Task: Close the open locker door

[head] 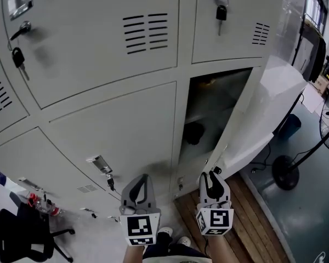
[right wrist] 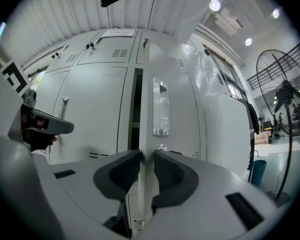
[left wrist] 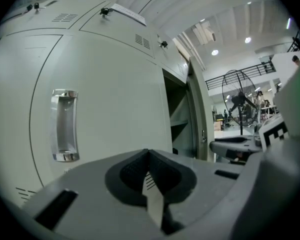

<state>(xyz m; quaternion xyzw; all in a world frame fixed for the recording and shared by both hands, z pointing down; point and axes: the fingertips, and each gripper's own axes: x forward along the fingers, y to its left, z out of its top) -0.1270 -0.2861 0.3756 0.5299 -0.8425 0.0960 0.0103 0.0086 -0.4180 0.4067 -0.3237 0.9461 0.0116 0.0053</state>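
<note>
One stiff, thin metal locker door [head: 268, 114], probably light and slick. Pinched along its free edge by right gripper [head: 211, 175]; left gripper [head: 141, 179] pressed together, empty.

The pale grey sheet-metal locker door [head: 266, 116] belongs to the lower right compartment. It stands swung partway out on its right-hand side, beside the dark shelved interior [head: 211, 114]. Its outer face carries a recessed chrome handle [right wrist: 160, 107] with a small round lock [right wrist: 162, 147] just below. Its free edge runs upright between the pads of my right gripper [right wrist: 146, 156], and both press on it.
</note>
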